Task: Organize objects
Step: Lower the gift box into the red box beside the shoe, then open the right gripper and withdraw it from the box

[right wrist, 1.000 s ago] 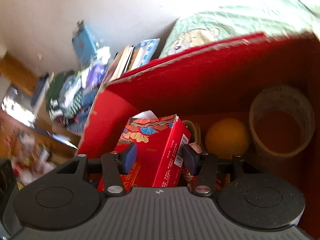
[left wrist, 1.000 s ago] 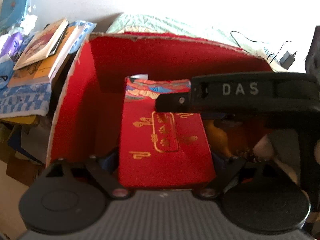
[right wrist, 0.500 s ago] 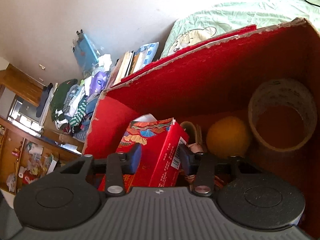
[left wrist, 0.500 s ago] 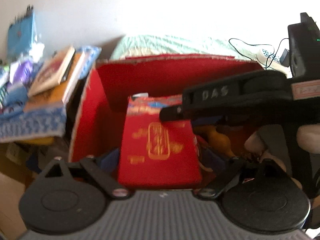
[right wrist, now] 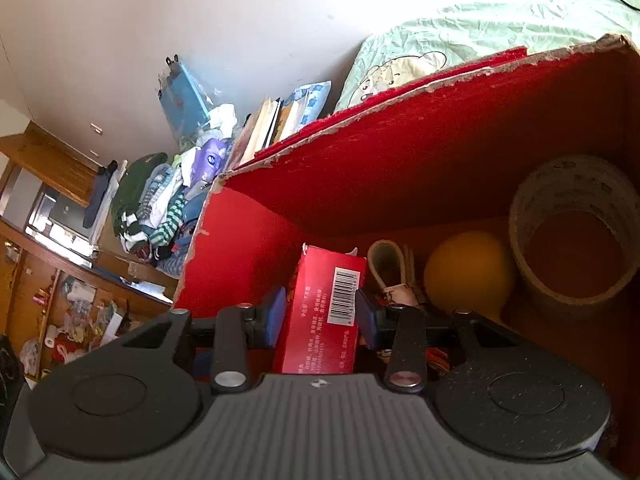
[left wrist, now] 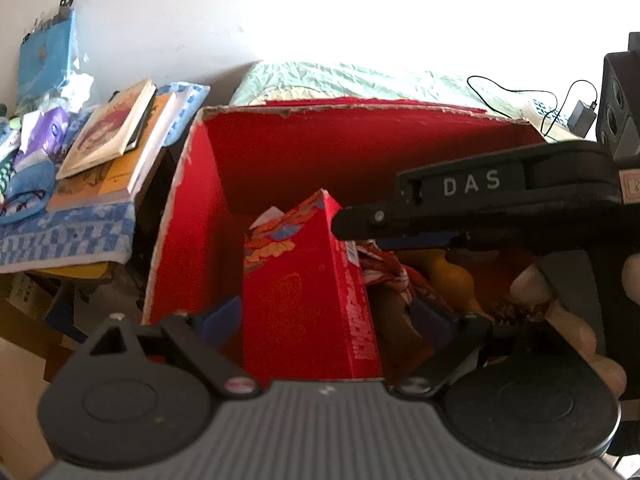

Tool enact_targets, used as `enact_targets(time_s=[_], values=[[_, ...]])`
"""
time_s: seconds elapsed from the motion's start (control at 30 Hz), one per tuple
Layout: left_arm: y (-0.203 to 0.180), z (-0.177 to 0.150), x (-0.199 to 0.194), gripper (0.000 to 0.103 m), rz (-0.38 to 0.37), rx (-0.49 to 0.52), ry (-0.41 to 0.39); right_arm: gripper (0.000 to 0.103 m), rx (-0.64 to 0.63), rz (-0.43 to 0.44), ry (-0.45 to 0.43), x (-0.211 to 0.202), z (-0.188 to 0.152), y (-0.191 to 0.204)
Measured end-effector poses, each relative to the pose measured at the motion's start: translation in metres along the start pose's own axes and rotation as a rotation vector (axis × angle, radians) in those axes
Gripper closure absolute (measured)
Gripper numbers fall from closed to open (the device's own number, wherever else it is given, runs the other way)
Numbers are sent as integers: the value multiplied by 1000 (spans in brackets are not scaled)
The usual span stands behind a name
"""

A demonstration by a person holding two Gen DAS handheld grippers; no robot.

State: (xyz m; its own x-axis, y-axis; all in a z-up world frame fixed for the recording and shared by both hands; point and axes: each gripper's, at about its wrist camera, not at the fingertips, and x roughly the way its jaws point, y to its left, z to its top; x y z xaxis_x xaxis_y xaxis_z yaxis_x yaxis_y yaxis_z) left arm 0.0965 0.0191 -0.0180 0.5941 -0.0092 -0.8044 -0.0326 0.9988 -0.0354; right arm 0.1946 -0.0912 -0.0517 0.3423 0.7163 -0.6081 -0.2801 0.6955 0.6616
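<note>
A red carton [left wrist: 296, 296] with gold print stands on its narrow side inside a red-lined cardboard box [left wrist: 280, 168]. My left gripper [left wrist: 326, 314] is open, its blue pads on either side of the carton with a gap on the right. The right gripper [left wrist: 360, 220], marked DAS, reaches in from the right onto the carton's top edge. In the right wrist view my right gripper [right wrist: 320, 312] is shut on the carton [right wrist: 320, 320], barcode side up, within the box [right wrist: 440, 168].
An orange ball [right wrist: 468, 276], a tape roll [right wrist: 576, 232], a pale strap [right wrist: 386, 264] and patterned cloth [left wrist: 388, 272] lie in the box. Books [left wrist: 116, 140] are stacked left of it. A green-sheeted bed [left wrist: 360, 80] lies behind. A hand [left wrist: 560, 308] holds the right gripper.
The carton has turned from showing its broad gold-printed face to standing on its narrow side in the right gripper. The left gripper has drawn back, and a gap has opened beside the carton.
</note>
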Motion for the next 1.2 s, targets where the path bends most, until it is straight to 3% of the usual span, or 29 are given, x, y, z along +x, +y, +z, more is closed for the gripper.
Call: enact_targets(time_s=[0.13,0.23,0.53,0.63,0.87,1.1,1.2], values=[[-1,0,2,12,10,10,-3,76,-99,67,79,9,0,9],[-2,0,3,12,19,18,-5,82,-128,65,100,13,0,13],[-10,9,17,21,102,66,3,73,22,9,-39,-3,-5,-4],[-13,12,23,25,186,92,-4,73,40,-14,-78,-8,-7,-5],[-23,12,35,24,298,149,-7,69,65,-21,-84,-7,-4,-8],[-21,13,33,20,261,152,11,68,64,-24,-87,-7,-4,-5],[-17,17,29,19,205,121,23,67,63,-26,-90,-6,-5,-3]])
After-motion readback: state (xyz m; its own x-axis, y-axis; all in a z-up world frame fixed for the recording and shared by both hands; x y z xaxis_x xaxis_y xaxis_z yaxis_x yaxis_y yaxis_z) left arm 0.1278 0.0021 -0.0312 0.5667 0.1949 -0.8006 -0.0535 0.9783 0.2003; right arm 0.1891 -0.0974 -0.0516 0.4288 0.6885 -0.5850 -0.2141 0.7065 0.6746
